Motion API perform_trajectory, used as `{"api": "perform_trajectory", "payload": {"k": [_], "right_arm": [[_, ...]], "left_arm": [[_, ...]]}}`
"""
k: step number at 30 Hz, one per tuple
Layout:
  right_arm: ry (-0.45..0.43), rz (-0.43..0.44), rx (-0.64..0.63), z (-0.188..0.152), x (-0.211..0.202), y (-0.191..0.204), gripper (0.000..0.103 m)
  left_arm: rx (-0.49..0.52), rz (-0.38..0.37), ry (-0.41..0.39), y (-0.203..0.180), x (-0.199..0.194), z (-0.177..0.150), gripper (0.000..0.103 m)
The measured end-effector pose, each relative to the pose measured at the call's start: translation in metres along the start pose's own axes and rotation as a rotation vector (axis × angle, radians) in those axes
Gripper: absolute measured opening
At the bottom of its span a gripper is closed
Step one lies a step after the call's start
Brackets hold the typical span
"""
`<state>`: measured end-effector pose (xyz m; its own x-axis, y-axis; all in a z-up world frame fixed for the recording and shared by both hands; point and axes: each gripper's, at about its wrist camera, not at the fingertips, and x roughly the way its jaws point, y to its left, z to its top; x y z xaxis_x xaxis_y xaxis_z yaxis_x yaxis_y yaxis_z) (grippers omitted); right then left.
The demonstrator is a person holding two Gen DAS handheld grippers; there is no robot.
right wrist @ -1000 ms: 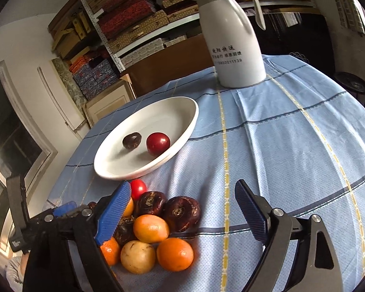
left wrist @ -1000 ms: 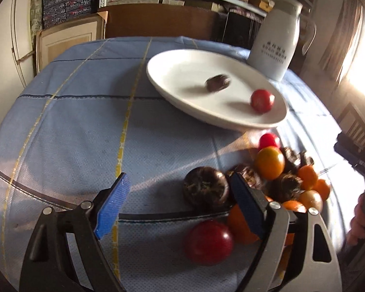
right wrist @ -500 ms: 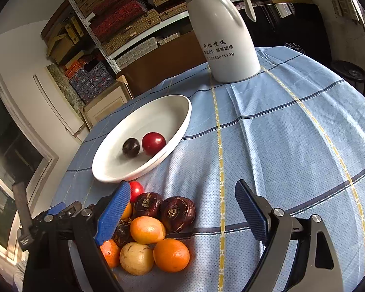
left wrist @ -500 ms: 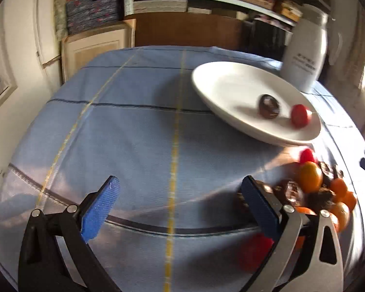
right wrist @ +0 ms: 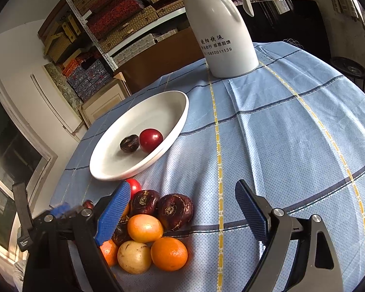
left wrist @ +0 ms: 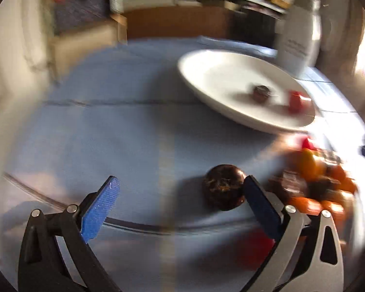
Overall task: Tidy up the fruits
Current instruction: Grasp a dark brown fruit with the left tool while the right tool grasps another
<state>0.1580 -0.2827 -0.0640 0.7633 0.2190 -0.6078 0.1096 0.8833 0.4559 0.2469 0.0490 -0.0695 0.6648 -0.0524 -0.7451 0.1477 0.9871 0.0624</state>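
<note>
In the right wrist view a shallow white plate sits at about ten o'clock from the frame's centre, holding two fruits side by side, touching: a dark brown wrinkled one and a glossy red one. At seven o'clock, just beside the plate's near rim, a heap lies on the blue checked tabletop: a small red fruit, two dark maroon fruits with stem scars showing, a yellow-orange fruit, a pale yellow fruit and an orange. The left wrist view is blurred; a dark brown fruit lies at five o'clock.
</note>
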Motion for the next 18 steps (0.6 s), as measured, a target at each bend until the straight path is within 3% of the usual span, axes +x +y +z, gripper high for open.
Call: {"api": "perform_trajectory", "payload": {"k": [1, 2, 5, 8, 13, 15, 16, 18], "right_arm": [[0.001, 0.002, 0.003, 0.000, 0.000, 0.000, 0.088], [0.000, 0.005, 0.003, 0.000, 0.000, -0.001, 0.088], [-0.001, 0.012, 0.000, 0.000, -0.001, 0.000, 0.088], [0.002, 0.016, -0.005, 0.000, 0.000, 0.001, 0.088], [0.012, 0.020, -0.038, -0.003, 0.001, 0.006, 0.088], [0.015, 0.018, -0.051, -0.003, 0.001, 0.009, 0.088], [0.018, 0.017, -0.057, -0.004, 0.002, 0.010, 0.088], [0.027, 0.012, -0.066, -0.005, 0.004, 0.012, 0.088]], "left_arm": [[-0.015, 0.034, -0.008, 0.003, 0.000, 0.000, 0.099], [-0.053, 0.018, -0.001, 0.012, 0.002, 0.001, 0.099], [-0.107, -0.096, -0.005, 0.017, -0.002, 0.001, 0.098], [-0.043, -0.101, -0.020, 0.002, -0.004, 0.000, 0.098], [0.029, -0.082, 0.046, -0.019, 0.011, -0.006, 0.098], [0.014, -0.116, 0.056, -0.019, 0.015, -0.005, 0.085], [0.011, -0.127, 0.069, -0.019, 0.018, -0.005, 0.072], [0.020, -0.114, 0.061, -0.021, 0.018, -0.003, 0.062]]}}
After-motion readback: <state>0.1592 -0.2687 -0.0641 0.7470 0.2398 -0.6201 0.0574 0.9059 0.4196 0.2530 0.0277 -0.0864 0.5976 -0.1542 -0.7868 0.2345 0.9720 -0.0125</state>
